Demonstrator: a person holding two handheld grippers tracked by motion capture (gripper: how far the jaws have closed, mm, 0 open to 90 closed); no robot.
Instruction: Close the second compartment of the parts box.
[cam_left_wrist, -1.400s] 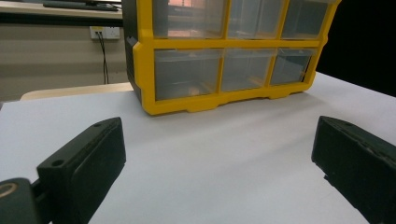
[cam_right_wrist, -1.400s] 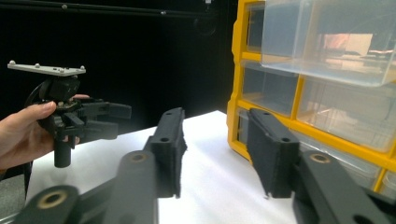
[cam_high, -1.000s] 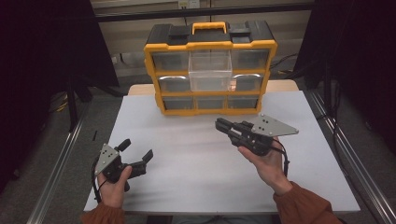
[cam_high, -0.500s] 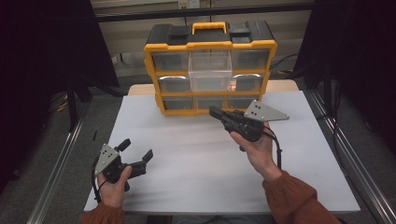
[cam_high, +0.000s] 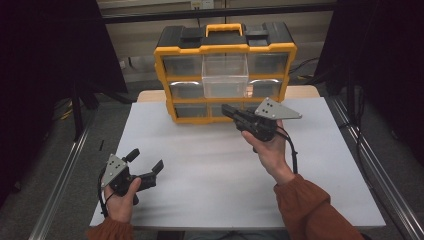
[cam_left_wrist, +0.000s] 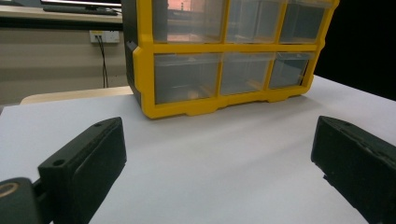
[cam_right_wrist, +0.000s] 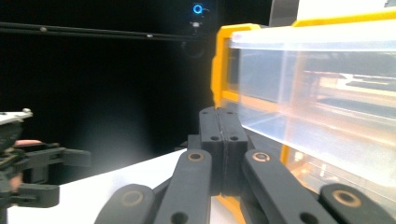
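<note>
High view: the right claw (cam_high: 229, 111) is held with its jaws pressed together and empty, raised just before the lower drawers of the yellow organiser (cam_high: 225, 50) at the surface's (cam_high: 210, 170) far edge. One clear drawer (cam_high: 225, 75) is pulled out above it. Near the left front corner, the left claw (cam_high: 147, 165) is held apart, with open room ahead.

A yellow-framed plastic organiser box (cam_high: 225, 75) with black top and clear drawers stands far on the plain white table (cam_high: 225, 185); sleeves (cam_high: 310, 210) are rust-orange.
</note>
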